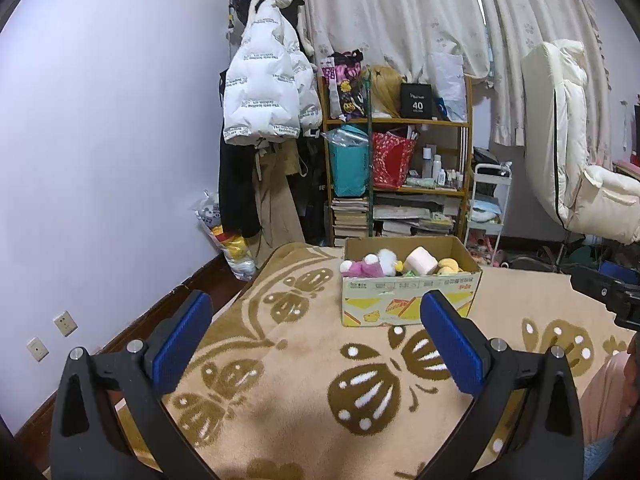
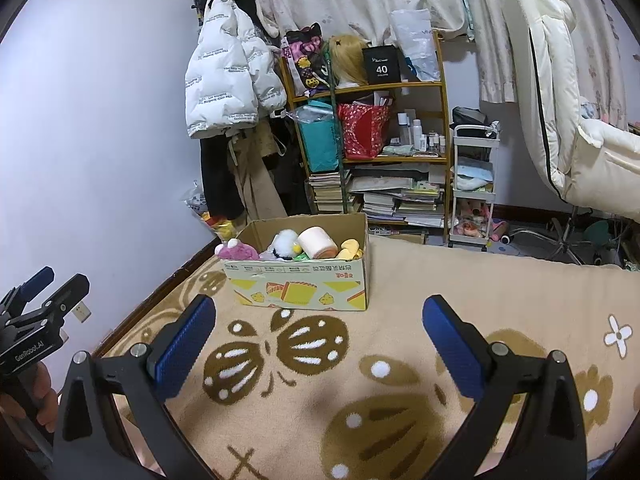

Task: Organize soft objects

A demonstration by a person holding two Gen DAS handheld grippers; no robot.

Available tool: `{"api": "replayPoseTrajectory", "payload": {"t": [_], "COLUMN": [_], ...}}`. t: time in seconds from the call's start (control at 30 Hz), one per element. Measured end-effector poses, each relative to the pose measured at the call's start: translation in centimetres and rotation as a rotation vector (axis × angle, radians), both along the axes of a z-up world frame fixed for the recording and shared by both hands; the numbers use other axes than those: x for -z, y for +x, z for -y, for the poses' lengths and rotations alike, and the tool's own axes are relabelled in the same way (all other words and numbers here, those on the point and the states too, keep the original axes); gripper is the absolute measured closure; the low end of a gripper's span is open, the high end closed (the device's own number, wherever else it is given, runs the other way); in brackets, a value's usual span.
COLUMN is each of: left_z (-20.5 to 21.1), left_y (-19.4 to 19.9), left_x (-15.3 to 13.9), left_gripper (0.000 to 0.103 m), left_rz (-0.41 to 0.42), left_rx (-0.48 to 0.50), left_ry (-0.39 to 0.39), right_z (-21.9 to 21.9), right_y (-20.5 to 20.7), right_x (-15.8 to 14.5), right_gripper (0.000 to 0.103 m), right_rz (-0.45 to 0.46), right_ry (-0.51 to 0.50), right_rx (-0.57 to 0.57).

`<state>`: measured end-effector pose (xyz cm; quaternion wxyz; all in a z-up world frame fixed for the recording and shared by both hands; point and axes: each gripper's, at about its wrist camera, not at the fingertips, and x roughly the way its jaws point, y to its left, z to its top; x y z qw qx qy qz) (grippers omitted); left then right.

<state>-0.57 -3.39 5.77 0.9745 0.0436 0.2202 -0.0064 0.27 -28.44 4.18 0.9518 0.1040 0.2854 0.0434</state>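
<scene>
A cardboard box [image 1: 408,298] stands on the beige butterfly-patterned blanket [image 1: 300,380]; it also shows in the right wrist view [image 2: 300,284]. Inside lie several soft toys: a pink plush [image 1: 360,269], a white fluffy plush [image 1: 386,258], a pink roll-shaped plush [image 1: 420,261] and a yellow plush [image 1: 449,266]. My left gripper [image 1: 316,320] is open and empty, held above the blanket in front of the box. My right gripper [image 2: 320,324] is open and empty, also in front of the box. The left gripper shows at the right view's left edge [image 2: 36,300].
A wooden shelf [image 1: 396,152] packed with bags, books and bottles stands behind the box. Coats [image 1: 264,92] hang on the wall at left. A white trolley [image 1: 488,200] and a cream chair [image 1: 572,140] stand at right. A plastic bag [image 1: 228,236] lies on the floor.
</scene>
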Motion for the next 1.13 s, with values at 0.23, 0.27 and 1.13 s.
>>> {"api": "replayPoseTrajectory", "payload": {"t": [0.23,0.27,1.13], "left_z": [-0.37,-0.40,0.38], "left_y": [0.05,0.11,0.06], "left_x": [0.10,0.10,0.51], "left_gripper": [0.000,0.000,0.000], "left_rz": [0.000,-0.002,-0.030], "left_rx": [-0.002,0.000,-0.012], "left_ry": [-0.011,-0.011,-0.009], "right_z": [-0.12,-0.14,0.19], "right_y": [-0.22,-0.21,-0.24], "right_x": [0.07,0.03,-0.11], "right_gripper": [0.000,0.000,0.000], "right_rz": [0.014,0.016,0.020], "right_ry": [-0.012,-0.014,-0.015], "right_rx": [0.019,0.020,0.027]}}
